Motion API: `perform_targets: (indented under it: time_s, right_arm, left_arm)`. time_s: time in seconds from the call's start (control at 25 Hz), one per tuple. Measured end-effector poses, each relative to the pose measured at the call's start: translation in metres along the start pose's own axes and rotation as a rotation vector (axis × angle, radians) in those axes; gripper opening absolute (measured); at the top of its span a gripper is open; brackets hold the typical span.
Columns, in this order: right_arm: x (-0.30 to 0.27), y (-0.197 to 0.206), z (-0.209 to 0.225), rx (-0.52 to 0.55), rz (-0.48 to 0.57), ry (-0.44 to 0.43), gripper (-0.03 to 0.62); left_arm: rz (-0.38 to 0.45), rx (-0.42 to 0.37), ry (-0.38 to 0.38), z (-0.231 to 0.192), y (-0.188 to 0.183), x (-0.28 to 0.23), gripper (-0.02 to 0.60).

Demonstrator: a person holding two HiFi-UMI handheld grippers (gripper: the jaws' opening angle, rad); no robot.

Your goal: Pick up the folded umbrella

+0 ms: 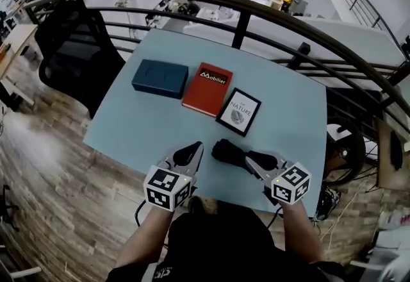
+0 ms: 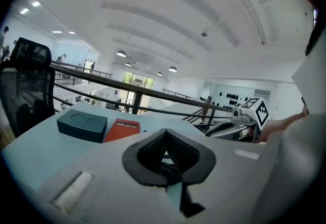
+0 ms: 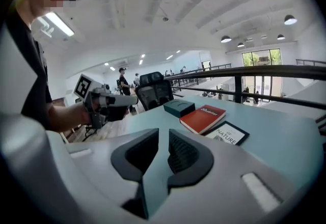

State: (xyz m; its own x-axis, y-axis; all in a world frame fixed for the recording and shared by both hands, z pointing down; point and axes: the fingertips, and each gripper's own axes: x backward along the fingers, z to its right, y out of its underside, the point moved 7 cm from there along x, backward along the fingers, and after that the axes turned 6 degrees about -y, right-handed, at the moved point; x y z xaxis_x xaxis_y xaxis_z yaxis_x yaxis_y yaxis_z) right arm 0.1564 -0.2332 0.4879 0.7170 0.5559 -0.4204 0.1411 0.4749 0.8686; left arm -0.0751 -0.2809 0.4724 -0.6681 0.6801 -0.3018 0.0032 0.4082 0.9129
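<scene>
The folded umbrella, a black bundle, lies near the front edge of the pale blue table. My right gripper comes at it from the right, its tips at the umbrella's right end. In the right gripper view its jaws stand a narrow slit apart, with only table showing between them. My left gripper hovers just left of the umbrella, apart from it. Its pads meet at the tips with nothing gripped. Neither gripper view shows the umbrella clearly.
Across the table's middle lie a dark blue box, a red book and a black-framed booklet. A black office chair stands at the left. A curved dark railing runs behind the table.
</scene>
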Motion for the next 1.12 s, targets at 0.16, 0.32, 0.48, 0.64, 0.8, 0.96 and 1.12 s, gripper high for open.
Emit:
perform_targets:
  time_s: [0.16,0.32,0.48,0.64,0.8,0.96,1.12]
  right_arm:
    - [-0.011,0.018,0.007,0.058,-0.121,0.006,0.088]
    - [-0.022,0.036,0.024,0.083,-0.227,-0.02,0.122]
    - [-0.041,0.061,0.043,0.134,-0.382,-0.056,0.167]
    - [-0.053,0.084,0.055,0.153,-0.502,-0.091,0.206]
    - [-0.069,0.102,0.067,0.169,-0.604,-0.122,0.241]
    - [-0.08,0.117,0.073,0.166,-0.705,-0.154,0.284]
    - [-0.09,0.134,0.077,0.204,-0.79,-0.189,0.321]
  left_arm:
    - [-0.017,0.017,-0.015,-0.009,0.007,-0.01,0.006]
    - [-0.018,0.047,-0.053,-0.017,0.011,-0.021,0.006]
    - [-0.05,0.049,-0.054,-0.015,0.016,-0.037,0.006]
    - [-0.075,0.051,-0.056,-0.011,0.02,-0.048,0.006]
    - [-0.093,0.052,-0.063,-0.01,0.021,-0.056,0.006]
    - [-0.104,0.065,-0.064,-0.008,0.024,-0.062,0.006]
    - [-0.112,0.084,-0.068,-0.006,0.031,-0.065,0.007]
